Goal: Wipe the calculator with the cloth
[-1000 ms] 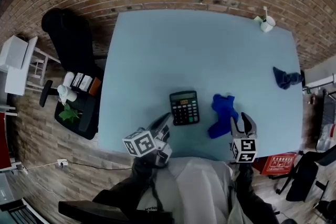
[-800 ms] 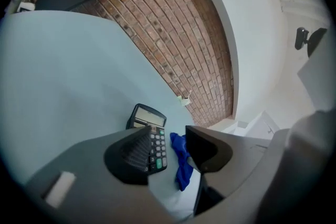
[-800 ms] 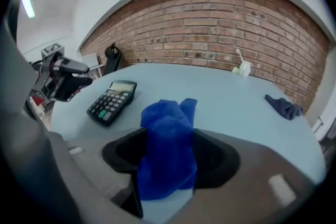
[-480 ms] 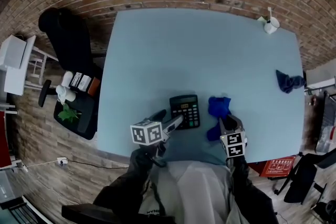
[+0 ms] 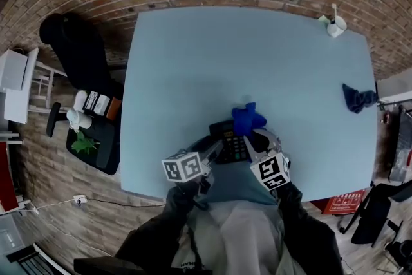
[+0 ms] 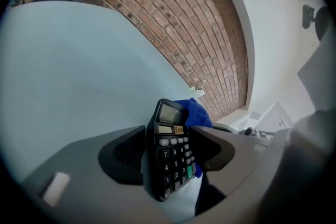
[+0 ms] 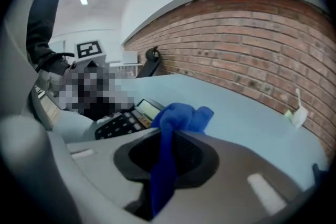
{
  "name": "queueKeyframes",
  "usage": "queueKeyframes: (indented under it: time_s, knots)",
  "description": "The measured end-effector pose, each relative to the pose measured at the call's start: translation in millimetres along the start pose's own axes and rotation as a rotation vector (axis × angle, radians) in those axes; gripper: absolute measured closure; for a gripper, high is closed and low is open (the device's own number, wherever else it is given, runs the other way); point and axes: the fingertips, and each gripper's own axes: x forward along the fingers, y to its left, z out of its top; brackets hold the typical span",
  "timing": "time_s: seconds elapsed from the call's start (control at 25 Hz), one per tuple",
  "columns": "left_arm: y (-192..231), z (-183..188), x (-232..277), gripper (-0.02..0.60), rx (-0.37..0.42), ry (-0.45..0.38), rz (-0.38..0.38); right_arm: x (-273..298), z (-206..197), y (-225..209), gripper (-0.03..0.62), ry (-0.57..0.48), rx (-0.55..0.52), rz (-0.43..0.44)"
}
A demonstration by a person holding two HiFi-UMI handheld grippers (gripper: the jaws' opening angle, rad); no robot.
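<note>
- The calculator lies on the table near its front edge, just ahead of us. Its long axis runs away from us, with the display at the far end and the keys toward us.
- The left gripper comes in from the near left and straddles the near end of the calculator. Its fingers have just been closing, one on each long side. In the left gripper view they seem to press on both edges, so we judge that this hand steadies the calculator.
- The right gripper carries the cloth. Its fingers have just been closing with a fold of the blue fabric pinched between them. The loose bunch stands out beyond the tips.
- That bunch sits at the far right corner of the calculator, beside the display. We cannot tell whether it touches the casing yet.
- From the cloth, the unwiped face lies to the left and back toward us, along the long axis.
- We judge that the coming stroke belongs to the right hand, which is nearer and already holds the cloth. It should lower the bunch onto the display and draw it down over the keys.
- The stroke should stop short of the left fingers, which sit close alongside the keys.
</note>
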Motion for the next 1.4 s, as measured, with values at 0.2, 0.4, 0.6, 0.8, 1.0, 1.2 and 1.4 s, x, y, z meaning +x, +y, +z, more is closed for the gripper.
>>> queueKeyframes:
  time_s: [0.2, 0.4, 0.6, 0.8, 1.0, 1.2, 1.4]
  knots:
    - [9, 3, 8, 0.433, 0.065, 0.018, 0.155, -8, -10, 68, 0.533, 0.105, -0.208, 0.148]
    - [8, 3, 9, 0.434, 0.055, 0.021, 0.146, -17, -19, 65, 0.533, 0.124, -0.274, 0.126]
    - [9, 3, 9, 0.440, 0.029, 0.020, 0.148, 5, -3, -6, 0.533, 0.095, -0.092, -0.052]
    - [12, 4, 11, 0.443, -0.018, -0.006, 0.153, 15, 8, 84, 0.533, 0.106, -0.221, 0.205]
    - [12, 5, 12, 0.445, -0.051, -0.007, 0.133, -5, -13, 133, 0.533, 0.150, -0.244, 0.366]
    - [13, 5, 11, 0.447, -0.051, -0.007, 0.130, -19, -40, 11, 0.534, 0.208, 0.033, 0.000]
    - [14, 5, 12, 0.446, -0.074, -0.021, 0.134, -20, -41, 18, 0.534, 0.224, 0.020, -0.009]
